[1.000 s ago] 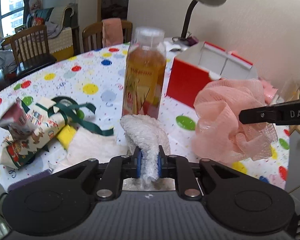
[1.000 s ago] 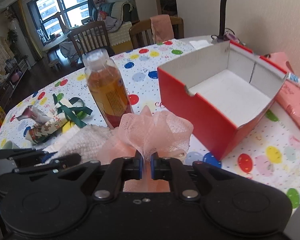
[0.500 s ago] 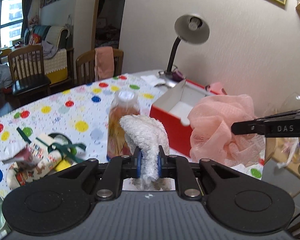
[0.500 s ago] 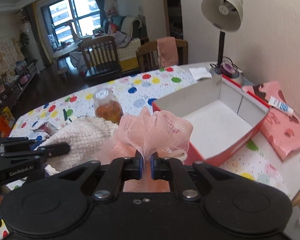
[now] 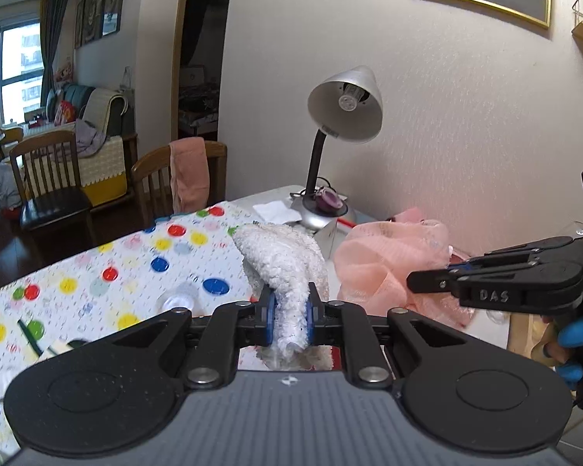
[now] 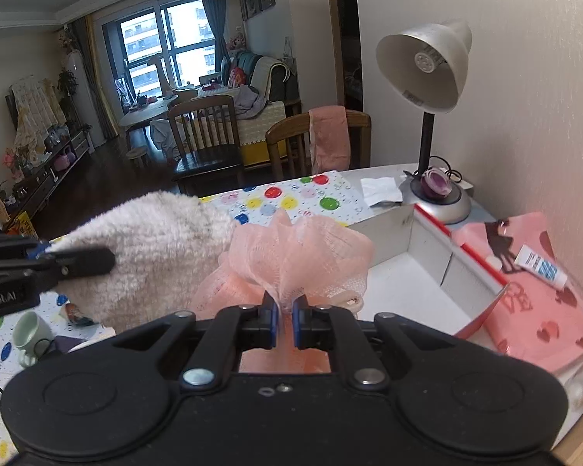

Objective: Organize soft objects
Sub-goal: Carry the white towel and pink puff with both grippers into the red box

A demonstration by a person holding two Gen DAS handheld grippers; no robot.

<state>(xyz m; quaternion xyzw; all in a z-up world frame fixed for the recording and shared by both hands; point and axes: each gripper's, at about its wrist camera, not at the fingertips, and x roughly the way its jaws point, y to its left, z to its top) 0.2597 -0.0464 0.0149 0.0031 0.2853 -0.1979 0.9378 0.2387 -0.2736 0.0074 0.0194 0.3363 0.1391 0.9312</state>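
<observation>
- White fluffy towel (image 5: 283, 264) is hanging pinched between blue pads (image 5: 270, 316) of left gripper (image 5: 289, 316), held up in the air above the table, top flopping over to the left
- Pink mesh bath pouf (image 6: 295, 260) is being clamped by right gripper (image 6: 285, 320), jaws squeezed nearly together on a gathered bit of mesh, pouf raised over the near end of the box
- Towel and pouf are sitting just beside each other, towel on the left; from right wrist view they look like they are touching, cannot tell for sure
- Red box (image 6: 431, 240) with white inside is lying open below and beyond the pouf, interior showing bare white
- Pink heart-print bag (image 6: 540, 310) is lying right of the box, with a small tube (image 6: 540, 266) on it
- Desk lamp (image 6: 427, 73) is standing behind the box against the wall
- Polka-dot tablecloth (image 5: 116, 283) is covering the table to the left
- Green mug (image 6: 29, 330) is sitting low left on the cloth
- Wooden chair (image 5: 167, 178) with pink cloth draped on it is standing past the table
</observation>
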